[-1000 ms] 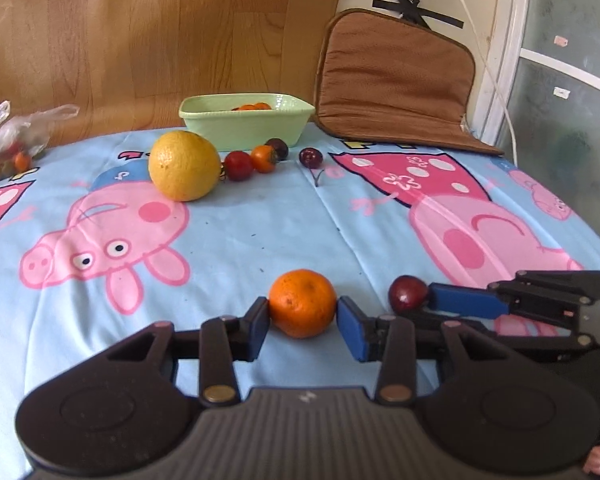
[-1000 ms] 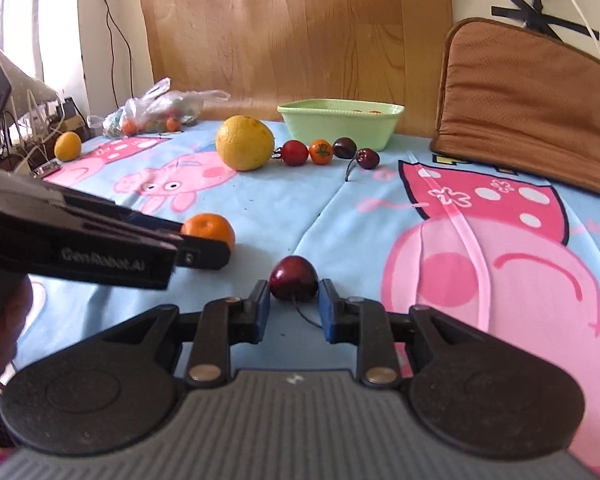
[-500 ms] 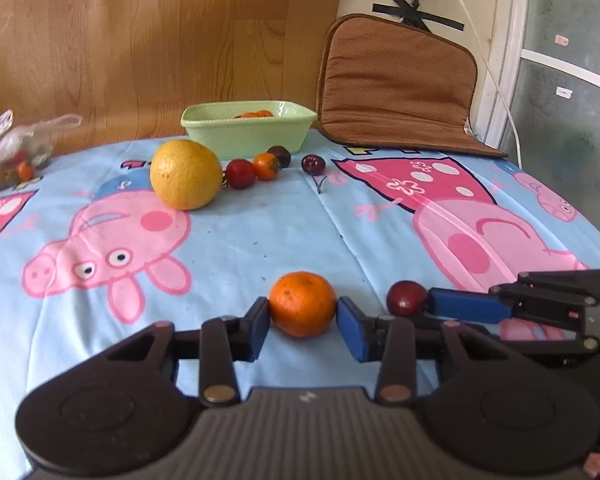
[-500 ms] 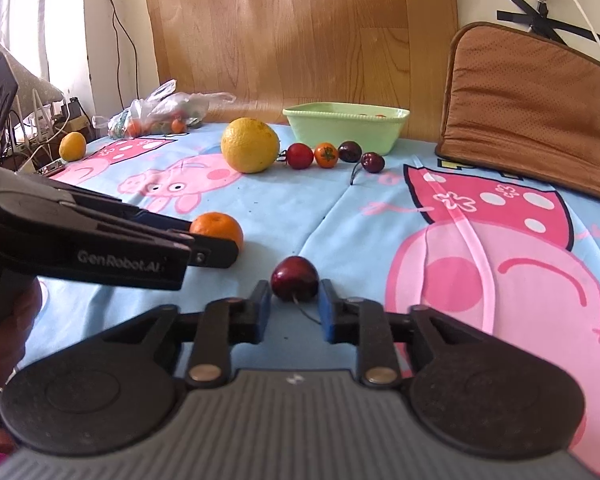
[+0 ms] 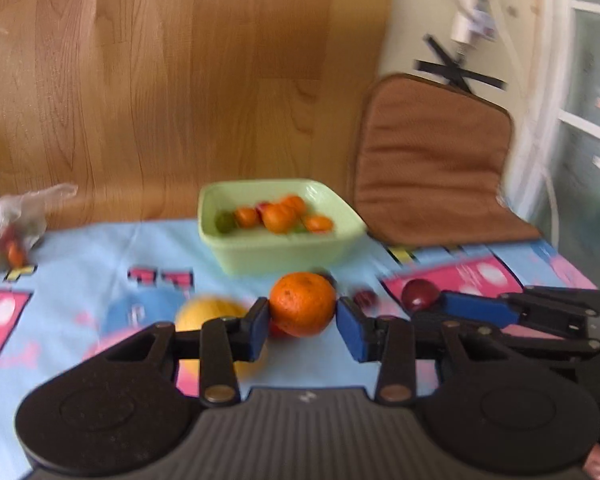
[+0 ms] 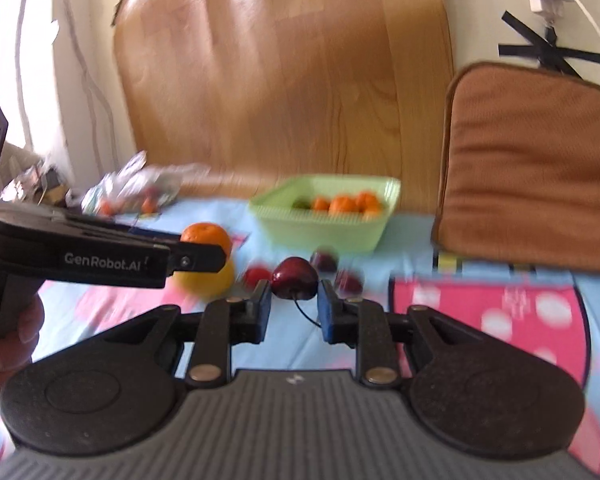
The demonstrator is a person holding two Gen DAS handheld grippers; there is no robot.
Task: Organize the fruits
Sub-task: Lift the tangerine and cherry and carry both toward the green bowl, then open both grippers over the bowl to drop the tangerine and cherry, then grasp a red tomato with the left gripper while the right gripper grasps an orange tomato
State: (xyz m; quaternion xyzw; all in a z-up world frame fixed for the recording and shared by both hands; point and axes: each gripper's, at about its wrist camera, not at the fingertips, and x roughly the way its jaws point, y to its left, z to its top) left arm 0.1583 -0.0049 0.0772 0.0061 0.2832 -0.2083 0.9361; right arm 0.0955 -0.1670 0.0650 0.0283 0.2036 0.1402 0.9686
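Observation:
My left gripper [image 5: 302,320] is shut on an orange tangerine [image 5: 302,305] and holds it above the cloth, in front of the green bowl [image 5: 280,256]. My right gripper [image 6: 293,304] is shut on a dark red cherry [image 6: 294,279] with its stem hanging down. The cherry also shows in the left wrist view [image 5: 420,294], and the tangerine in the right wrist view [image 6: 206,237]. The green bowl [image 6: 320,232] holds several small orange fruits. A yellow citrus [image 5: 208,316] and small red fruits [image 6: 256,276] lie on the cloth below.
A brown cushion [image 5: 436,160] leans at the back right. A plastic bag of fruit [image 5: 12,224] lies at the back left. A wooden board [image 5: 180,80] stands behind the bowl. The pink and blue cloth [image 5: 80,280] covers the table.
Both grippers have lifted their fruit off the cloth and moved forward toward the green bowl, which now looks closer and shows its inside. The view is blurred by motion.

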